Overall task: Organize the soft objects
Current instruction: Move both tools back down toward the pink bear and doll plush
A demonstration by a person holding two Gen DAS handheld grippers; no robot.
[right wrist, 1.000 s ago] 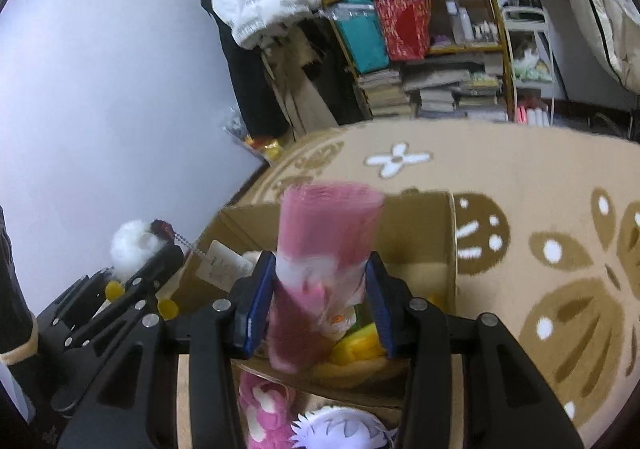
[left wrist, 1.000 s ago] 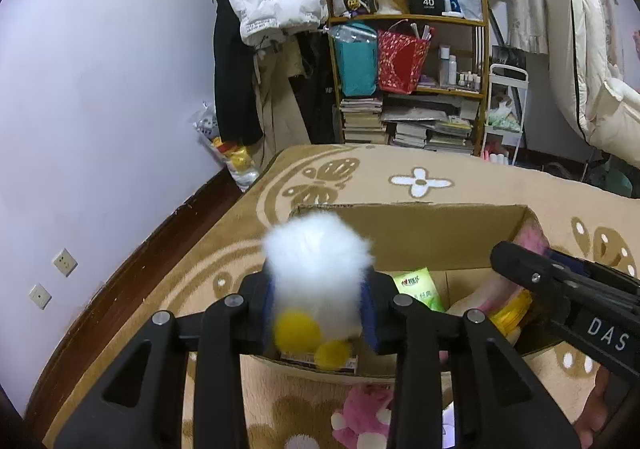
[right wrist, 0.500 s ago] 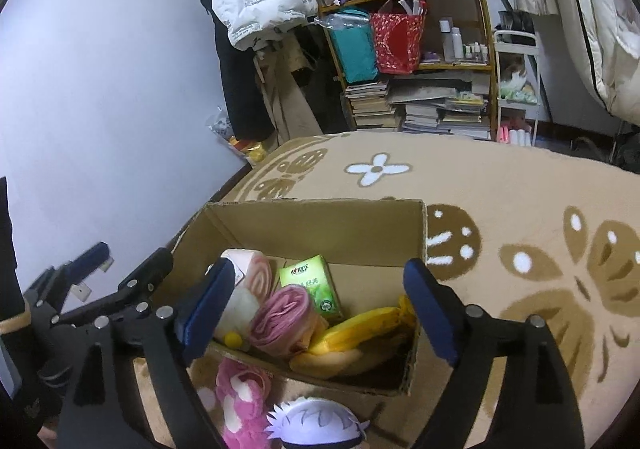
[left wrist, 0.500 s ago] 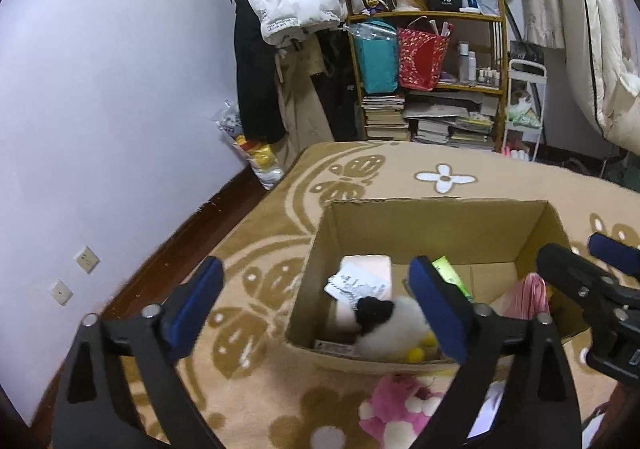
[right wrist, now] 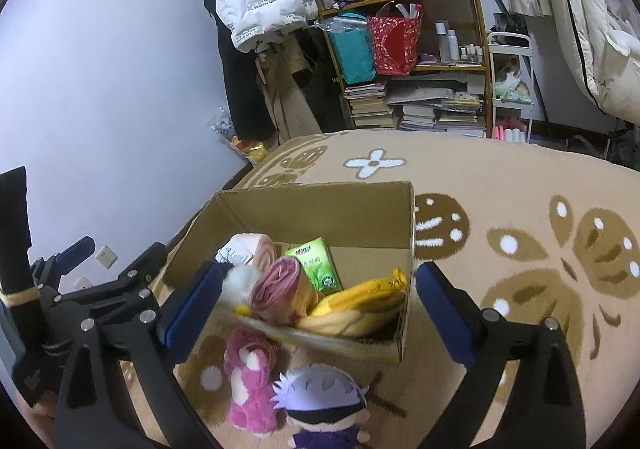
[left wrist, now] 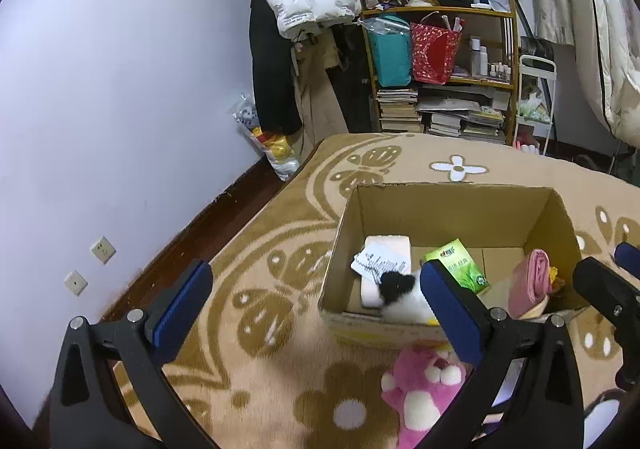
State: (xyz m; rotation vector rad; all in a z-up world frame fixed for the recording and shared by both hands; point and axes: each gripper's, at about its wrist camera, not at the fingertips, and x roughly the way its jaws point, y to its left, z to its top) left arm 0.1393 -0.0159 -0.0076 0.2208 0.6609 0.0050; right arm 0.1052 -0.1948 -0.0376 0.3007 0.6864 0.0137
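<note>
My left gripper [left wrist: 316,299] is spread wide with nothing between its blue pads [left wrist: 182,299]; it hangs above the rug [left wrist: 280,249], near the box's [left wrist: 448,209] left front corner. My right gripper [right wrist: 320,299] is likewise spread wide and holds nothing, above the box's front edge.

In the left wrist view the box sits at 3 o'clock, open-topped, on the rug. Inside, left side: a white-and-black plush [left wrist: 402,295] against the front wall, on top of a pale pink roll [left wrist: 386,249] with a paper tag [left wrist: 378,263]. Centre: a green pack [left wrist: 460,263]. Right side: a rolled pink cloth [left wrist: 530,283].

In the right wrist view the cloth [right wrist: 280,289] lies in the box's middle, touching the green pack [right wrist: 316,265] at its 1 o'clock and the white plush [right wrist: 240,283] at its 9 o'clock. A yellow plush [right wrist: 360,303] fills the right front corner.

Outside the box, on the rug just in front of it: a pink plush [right wrist: 250,377] and, beside it at 3 o'clock, a doll [right wrist: 324,405] with pale hair and a dark blindfold. Both lie at 6 o'clock in the right wrist view.
</note>
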